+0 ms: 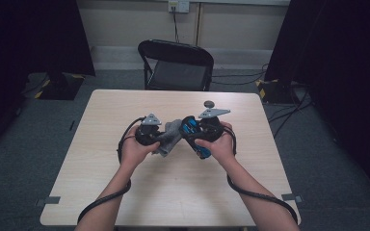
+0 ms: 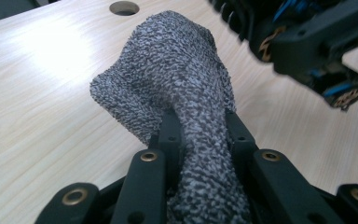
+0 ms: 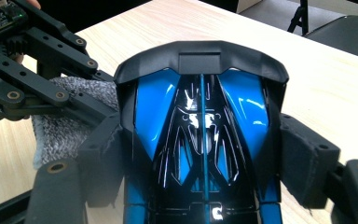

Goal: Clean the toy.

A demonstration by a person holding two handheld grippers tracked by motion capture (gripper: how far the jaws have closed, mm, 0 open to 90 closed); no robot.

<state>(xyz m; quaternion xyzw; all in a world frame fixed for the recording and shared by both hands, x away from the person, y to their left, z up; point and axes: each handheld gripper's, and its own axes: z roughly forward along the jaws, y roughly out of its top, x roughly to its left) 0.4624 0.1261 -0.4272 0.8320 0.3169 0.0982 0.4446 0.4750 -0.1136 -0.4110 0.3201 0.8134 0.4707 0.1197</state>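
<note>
Both forearms reach in over the table, hands close together. The left gripper (image 2: pixel 200 135) has its jaws clamped on a grey cloth (image 2: pixel 177 70); the right gripper (image 3: pixel 205 154) pinches a blue-and-black toy car (image 3: pixel 200 121).

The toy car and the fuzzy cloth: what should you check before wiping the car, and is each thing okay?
1. Left gripper holds the grey cloth: ok, jaws shut on it.
2. Right gripper holds the blue and black toy car: ok, pads press both its sides.
3. Cloth reaches the car: cannot tell if they touch; in the high view the cloth sits right beside the car.
4. Enough loose cloth beyond the jaws to wipe with: ok.
5. Table has room under the hands: ok.
6. The car's wheels or underside: cannot tell.
</note>
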